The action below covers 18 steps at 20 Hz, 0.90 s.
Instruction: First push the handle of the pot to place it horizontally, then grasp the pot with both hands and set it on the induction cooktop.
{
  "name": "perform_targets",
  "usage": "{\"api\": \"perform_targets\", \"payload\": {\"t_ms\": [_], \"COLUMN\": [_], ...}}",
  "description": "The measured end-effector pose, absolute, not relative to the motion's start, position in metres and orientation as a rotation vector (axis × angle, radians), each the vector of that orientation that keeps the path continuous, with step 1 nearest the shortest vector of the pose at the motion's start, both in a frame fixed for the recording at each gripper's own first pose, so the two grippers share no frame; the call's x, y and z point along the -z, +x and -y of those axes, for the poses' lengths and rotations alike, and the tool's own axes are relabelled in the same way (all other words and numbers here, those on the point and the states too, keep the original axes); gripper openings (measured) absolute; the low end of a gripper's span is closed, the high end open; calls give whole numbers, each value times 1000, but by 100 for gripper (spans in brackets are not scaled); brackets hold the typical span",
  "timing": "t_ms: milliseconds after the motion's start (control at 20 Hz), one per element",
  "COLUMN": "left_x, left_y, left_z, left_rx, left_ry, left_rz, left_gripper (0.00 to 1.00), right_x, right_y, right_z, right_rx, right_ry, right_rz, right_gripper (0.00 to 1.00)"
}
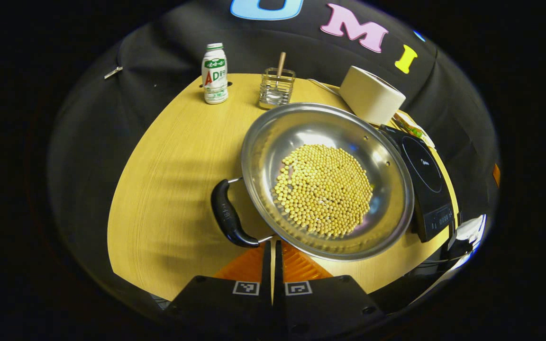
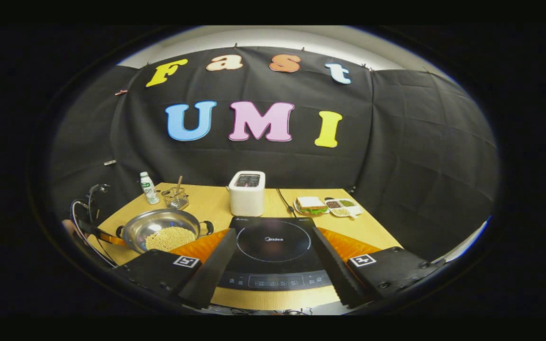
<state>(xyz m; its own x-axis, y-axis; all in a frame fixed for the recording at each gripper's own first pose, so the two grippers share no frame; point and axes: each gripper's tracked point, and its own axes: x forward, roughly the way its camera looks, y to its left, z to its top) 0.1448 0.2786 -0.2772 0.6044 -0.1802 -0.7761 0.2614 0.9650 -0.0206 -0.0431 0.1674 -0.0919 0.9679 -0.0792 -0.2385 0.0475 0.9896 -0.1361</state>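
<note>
Left gripper (image 1: 273,251): seen at the bottom of the left gripper view, its two fingers pressed together with only a thin slit between them, so it is clenched on nothing. The tips are placed just under the rim of the pot, close to the lower end of the near handle.

Pot (image 1: 327,180): a shiny steel pan, standing on the worktop (image 1: 173,189) and filled in the middle with small yellow beans (image 1: 323,189). It is set just beside the induction cooktop (image 1: 427,187), not on it.

Pot handle (image 1: 228,215): a black curved grip held by two metal wires, on the side of the pot away from the cooktop. A second handle (image 2: 206,227) is seen in the right gripper view on the side of the pot toward the cooktop.

Right gripper (image 2: 275,265): its fingers are spread wide apart, so it is released, and the cooktop's control panel is framed between them.

Toaster (image 2: 247,193): a white box placed behind the cooktop.

Bottle (image 1: 214,73): a white and green one, upright, behind the pot.

Glass holder (image 1: 277,87): square, with a wooden stick in it, placed behind the pot, between the bottle and the toaster.

Sandwich plate (image 2: 312,205): placed behind the cooktop, with a small divided dish (image 2: 341,207) just beside it.
</note>
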Motion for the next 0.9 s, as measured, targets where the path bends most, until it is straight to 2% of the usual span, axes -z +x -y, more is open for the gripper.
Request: {"api": "perform_targets", "payload": {"t_ms": [400,900], "left_x": [272,265], "left_y": [173,206], "left_z": [-291,-307], "left_rx": [209,156], "left_ry": [37,30], "left_rz": [-873,-851], "left_gripper": [5,5], "right_x": [103,120], "right_y": [-42,-49], "right_z": [-160,-130], "right_rx": [88,176], "right_ry": [-121,-87], "right_rz": [-286,-341], "right_gripper": [99,99]}}
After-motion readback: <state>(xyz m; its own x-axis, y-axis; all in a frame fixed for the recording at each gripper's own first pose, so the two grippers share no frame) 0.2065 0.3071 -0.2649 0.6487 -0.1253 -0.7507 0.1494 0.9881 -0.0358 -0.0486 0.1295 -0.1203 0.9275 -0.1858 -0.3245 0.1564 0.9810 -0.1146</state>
